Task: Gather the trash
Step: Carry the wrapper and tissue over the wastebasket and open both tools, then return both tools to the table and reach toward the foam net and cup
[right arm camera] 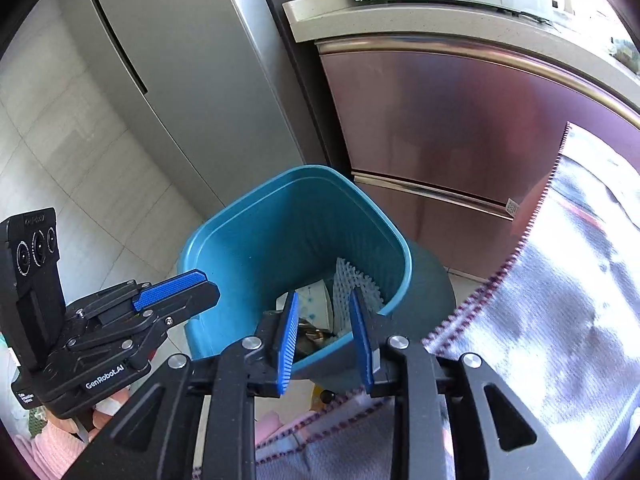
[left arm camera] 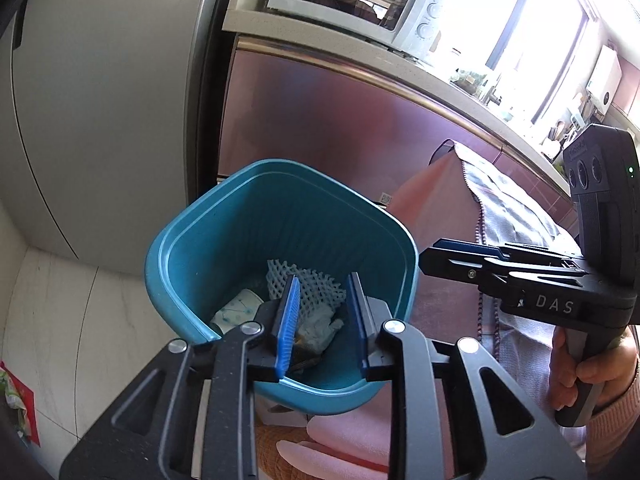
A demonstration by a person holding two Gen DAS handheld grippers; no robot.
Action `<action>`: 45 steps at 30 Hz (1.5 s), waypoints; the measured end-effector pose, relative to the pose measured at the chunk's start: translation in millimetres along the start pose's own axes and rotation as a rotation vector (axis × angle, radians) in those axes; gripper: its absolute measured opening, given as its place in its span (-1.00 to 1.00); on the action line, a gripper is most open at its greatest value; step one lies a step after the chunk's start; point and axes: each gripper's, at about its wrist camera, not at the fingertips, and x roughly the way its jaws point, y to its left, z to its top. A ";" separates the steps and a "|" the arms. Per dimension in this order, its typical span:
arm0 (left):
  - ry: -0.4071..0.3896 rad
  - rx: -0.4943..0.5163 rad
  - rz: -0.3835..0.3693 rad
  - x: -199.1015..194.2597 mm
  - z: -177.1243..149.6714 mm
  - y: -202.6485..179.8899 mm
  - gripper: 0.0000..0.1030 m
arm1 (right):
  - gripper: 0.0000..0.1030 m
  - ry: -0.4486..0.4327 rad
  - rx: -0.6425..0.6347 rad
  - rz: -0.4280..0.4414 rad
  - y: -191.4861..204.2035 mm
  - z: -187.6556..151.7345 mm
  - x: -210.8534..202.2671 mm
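Note:
A teal plastic trash bin point(left arm camera: 280, 216) stands on the floor; it also shows in the right wrist view point(right arm camera: 280, 236). Inside lie white foam netting point(left arm camera: 312, 284), crumpled tissue point(left arm camera: 320, 328) and a paper cup point(left arm camera: 236, 308). My left gripper point(left arm camera: 322, 312) hovers over the bin's near rim, open and empty. My right gripper point(right arm camera: 326, 320) is also open and empty above the bin's near rim. The right gripper shows from the side in the left wrist view point(left arm camera: 460, 256), and the left gripper shows in the right wrist view point(right arm camera: 176, 292).
A grey fridge point(right arm camera: 180, 60) stands behind the bin on the left. A pink-fronted cabinet point(right arm camera: 440, 128) with a counter and a white microwave point(left arm camera: 352, 0) stands behind. A grey cloth with purple trim point(right arm camera: 560, 280) hangs at right. The floor point(left arm camera: 60, 320) is pale tile.

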 end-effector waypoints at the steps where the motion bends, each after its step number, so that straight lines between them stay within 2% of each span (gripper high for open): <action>1: -0.005 0.003 -0.003 -3.8 -0.3 0.0 -0.54 | -0.51 -0.009 -0.001 0.003 -0.3 -2.5 -4.1; 6: -0.051 0.038 -0.020 -22.8 -0.7 -13.8 -0.32 | -0.43 -0.063 -0.004 0.021 -2.5 -16.7 -34.0; 10: -0.080 0.078 -0.057 -37.6 -2.1 -33.8 -0.24 | -0.38 -0.116 -0.007 0.018 -4.0 -35.4 -66.3; 22: -0.089 0.253 -0.200 -54.5 -17.5 -122.9 -0.10 | -0.36 -0.262 0.095 -0.025 -39.1 -97.6 -161.3; 31: -0.037 0.351 -0.278 -33.4 -18.2 -191.5 -0.03 | -0.27 -0.376 0.283 -0.177 -102.3 -167.1 -241.6; 36: 0.006 0.389 -0.306 -13.8 -13.8 -226.7 -0.03 | -0.19 -0.427 0.387 -0.267 -138.6 -196.0 -272.0; 40: 0.036 0.409 -0.302 6.3 -8.7 -248.2 0.06 | -0.05 -0.446 0.450 -0.320 -164.1 -210.4 -283.1; 45: 0.079 0.406 -0.304 28.0 -3.3 -266.3 0.11 | 0.07 -0.424 0.522 -0.314 -190.3 -221.0 -276.7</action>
